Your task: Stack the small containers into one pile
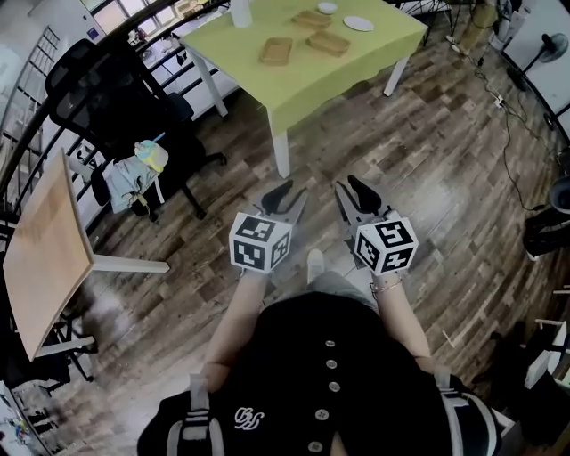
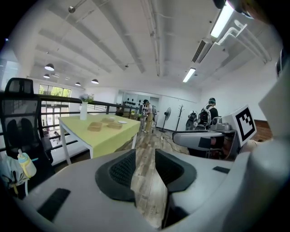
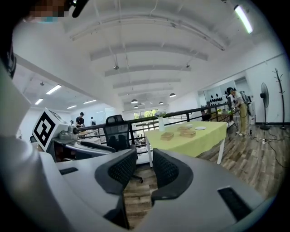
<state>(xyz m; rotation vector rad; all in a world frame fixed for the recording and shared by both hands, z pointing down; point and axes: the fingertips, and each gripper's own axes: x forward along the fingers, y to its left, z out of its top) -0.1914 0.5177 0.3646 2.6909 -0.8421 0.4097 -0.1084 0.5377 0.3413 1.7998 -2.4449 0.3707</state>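
Note:
Three small tan containers (image 1: 275,51) (image 1: 312,19) (image 1: 329,43) lie apart on a yellow-green table (image 1: 356,62) at the far side of the room. The left gripper view shows them small on the table (image 2: 95,127), and so does the right gripper view (image 3: 167,135). Both grippers are held in front of the person's body over the wooden floor, well short of the table. My left gripper (image 1: 285,200) (image 2: 145,170) is open, with only floor showing between its jaws. The right gripper (image 1: 356,198) (image 3: 145,170) is open too and holds nothing.
A white plate (image 1: 359,23) and a white vase (image 1: 240,12) share the table. A black office chair (image 1: 116,98) with a bag (image 1: 134,174) stands to the left, beside a wooden desk (image 1: 44,249). Cables (image 1: 503,116) run over the floor at right. People stand far off (image 2: 209,113).

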